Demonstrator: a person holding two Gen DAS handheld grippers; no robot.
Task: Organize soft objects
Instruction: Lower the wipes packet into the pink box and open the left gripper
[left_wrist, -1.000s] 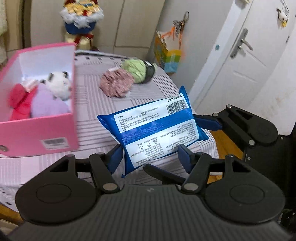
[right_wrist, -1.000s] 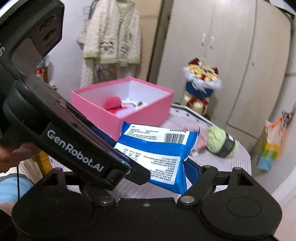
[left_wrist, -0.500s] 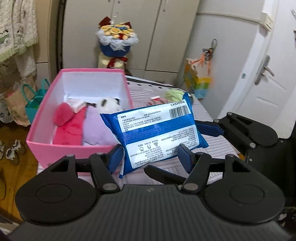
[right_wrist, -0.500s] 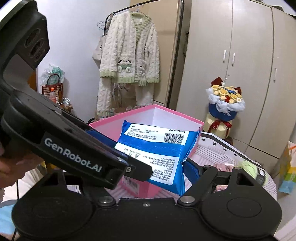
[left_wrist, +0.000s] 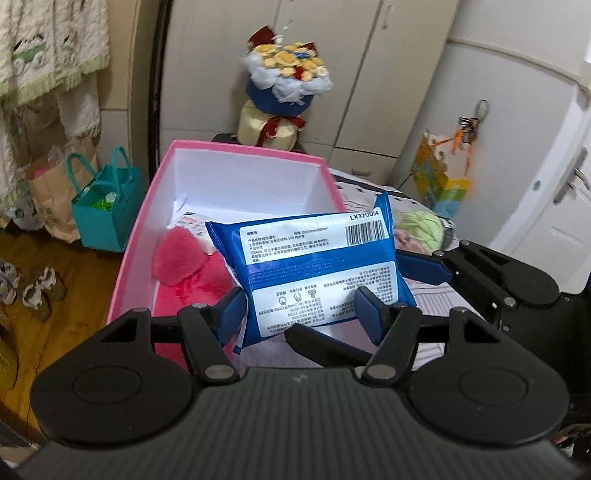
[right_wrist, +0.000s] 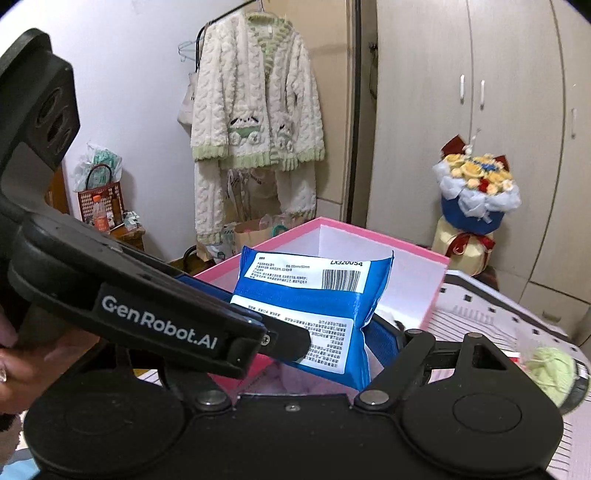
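Note:
A blue wipes pack (left_wrist: 314, 266) with white labels hangs over the open pink box (left_wrist: 236, 151). My left gripper (left_wrist: 301, 314) is shut on its lower end. My right gripper (right_wrist: 303, 314) is shut on the same pack (right_wrist: 314, 306) from the right, and its blue finger (left_wrist: 421, 266) shows at the pack's right edge. Its other finger is hidden behind the left gripper's body. Inside the box lie a red plush (left_wrist: 181, 254) and a small white packet. A green yarn ball (left_wrist: 421, 225) rests on the striped table to the right of the box.
A teal bag (left_wrist: 103, 206) and shoes (left_wrist: 37, 291) are on the wooden floor left of the box. A flower bouquet (left_wrist: 284, 81) stands behind it by the wardrobe. A knitted cardigan (right_wrist: 255, 110) hangs at the back. A colourful bag (left_wrist: 439, 177) hangs near the door.
Both grippers have swung left together with the wipes pack, from over the striped table to above the pink box. Neither grip has changed.

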